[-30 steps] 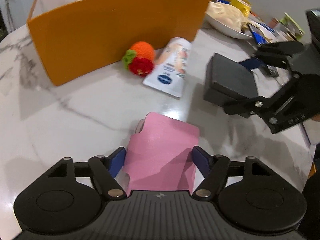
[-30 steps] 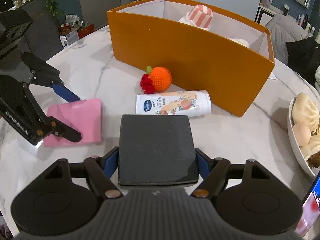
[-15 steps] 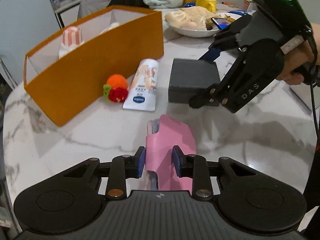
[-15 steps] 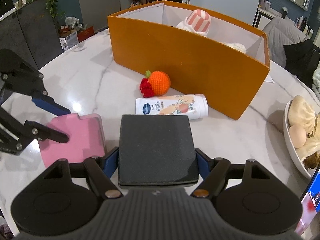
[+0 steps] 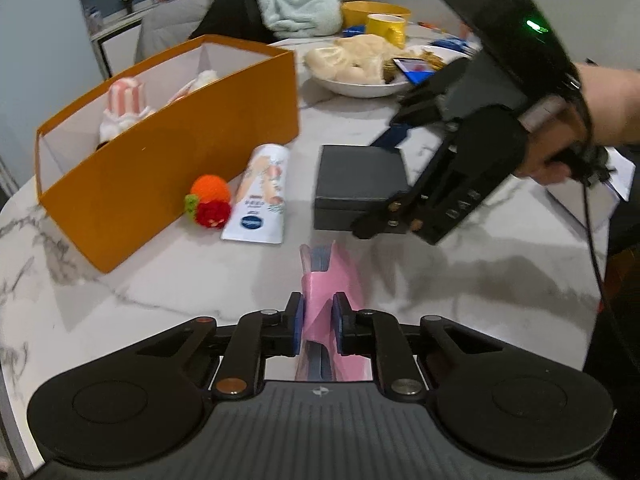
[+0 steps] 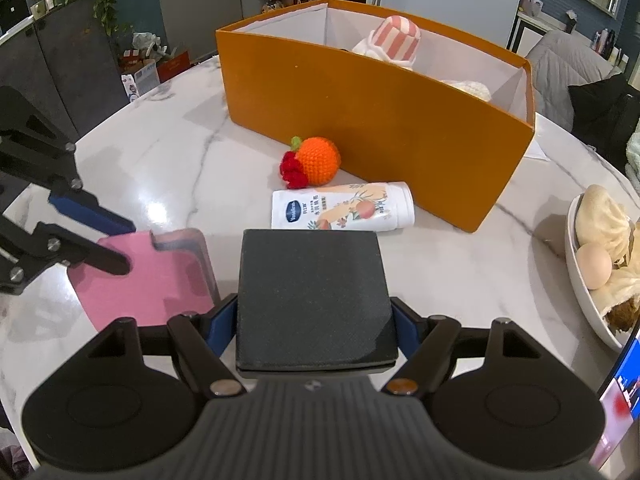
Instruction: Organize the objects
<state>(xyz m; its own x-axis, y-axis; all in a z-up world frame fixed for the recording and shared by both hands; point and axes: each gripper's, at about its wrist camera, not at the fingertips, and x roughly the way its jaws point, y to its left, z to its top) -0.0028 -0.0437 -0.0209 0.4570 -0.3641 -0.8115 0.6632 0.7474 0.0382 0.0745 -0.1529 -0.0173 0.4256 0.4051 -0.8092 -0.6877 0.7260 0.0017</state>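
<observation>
My left gripper (image 5: 318,320) has its jaws closing tight on a pink folded case (image 5: 332,276); the pads press both its faces and hold it on edge just above the marble table (image 5: 140,280). The right wrist view shows the case (image 6: 156,280) beside that gripper (image 6: 126,245). My right gripper (image 6: 314,322) grips a black box (image 6: 312,280) that rests on the table, one blue pad against each side. The left wrist view shows the same gripper (image 5: 374,188) straddling the box (image 5: 356,176). A knitted orange fruit (image 6: 320,160) and a lotion tube (image 6: 344,208) lie before the orange bin (image 6: 380,120).
The orange bin (image 5: 168,168) holds a striped soft toy (image 5: 126,98) and other pale items. A white bowl of food (image 6: 580,280) sits at the table's right edge. A phone (image 5: 414,68) and a yellow mug (image 5: 386,28) stand beyond it. A person's hand (image 5: 560,152) holds the right gripper.
The left gripper closed on the pink case, rolled it from flat onto its edge and raised it a little. The right gripper and the black box stayed put.
</observation>
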